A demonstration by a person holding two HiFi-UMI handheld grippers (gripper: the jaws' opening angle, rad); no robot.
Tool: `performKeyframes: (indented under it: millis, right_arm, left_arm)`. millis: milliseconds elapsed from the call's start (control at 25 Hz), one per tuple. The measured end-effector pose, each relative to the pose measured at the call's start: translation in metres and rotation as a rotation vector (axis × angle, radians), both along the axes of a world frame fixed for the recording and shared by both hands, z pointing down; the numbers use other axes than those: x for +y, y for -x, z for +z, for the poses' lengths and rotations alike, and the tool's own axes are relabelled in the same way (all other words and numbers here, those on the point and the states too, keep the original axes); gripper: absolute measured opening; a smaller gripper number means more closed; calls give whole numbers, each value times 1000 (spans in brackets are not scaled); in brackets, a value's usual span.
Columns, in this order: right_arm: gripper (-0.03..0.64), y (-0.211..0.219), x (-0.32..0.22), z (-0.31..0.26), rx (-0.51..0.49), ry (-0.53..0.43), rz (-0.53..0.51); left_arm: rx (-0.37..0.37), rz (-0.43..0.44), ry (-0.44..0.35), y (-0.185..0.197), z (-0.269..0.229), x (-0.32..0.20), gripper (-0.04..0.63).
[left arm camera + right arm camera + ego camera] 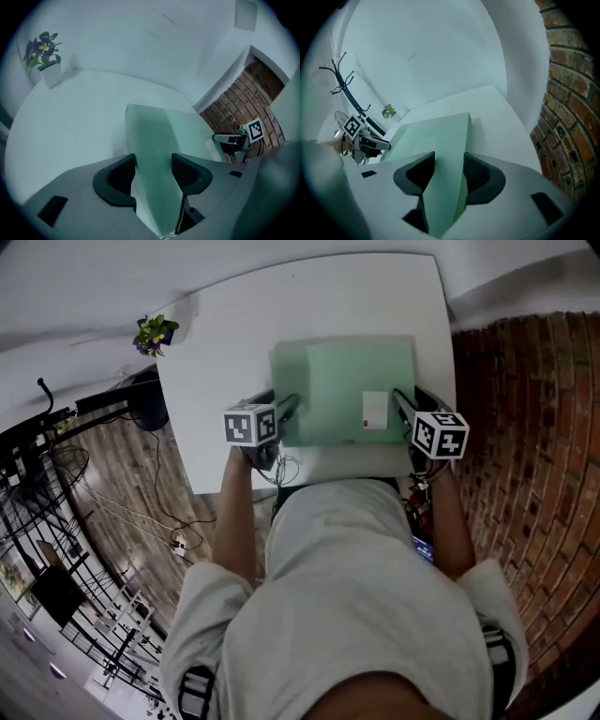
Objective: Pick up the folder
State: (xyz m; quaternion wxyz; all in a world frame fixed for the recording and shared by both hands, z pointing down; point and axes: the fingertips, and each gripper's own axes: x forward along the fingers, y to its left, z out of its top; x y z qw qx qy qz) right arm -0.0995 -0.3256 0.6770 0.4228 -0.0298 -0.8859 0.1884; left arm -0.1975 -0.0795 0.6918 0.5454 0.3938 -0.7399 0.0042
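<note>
A pale green folder (342, 390) with a white label (374, 411) lies on the white table (281, 306) in front of me. My left gripper (289, 409) stands at its near left edge. In the left gripper view the folder (159, 136) runs between the jaws of that gripper (153, 164), with a thin white sliver showing beside the left pad. My right gripper (405, 407) is at the near right edge. In its own view the folder (440, 136) fills the gap of the right gripper (449, 161), and both pads lie against it.
A small potted plant (155, 334) stands at the table's far left corner. A brick surface (525, 427) runs along the right of the table. Cables and a wooden floor (141, 493) lie to the left. A coat rack (342, 79) stands beyond the table.
</note>
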Motion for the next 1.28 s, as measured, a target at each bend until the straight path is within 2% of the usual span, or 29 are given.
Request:
performKeyframes:
  millis: [480,1280]
  right_arm:
    - [186,8,34,-11,-14,-38,-77]
    - [176,22,113,-35,-49,-68,-269]
  left_arm:
    - [-28,-114,38,-21,-8,47,239]
    - [-70,-355,19,-57,-32,138,219]
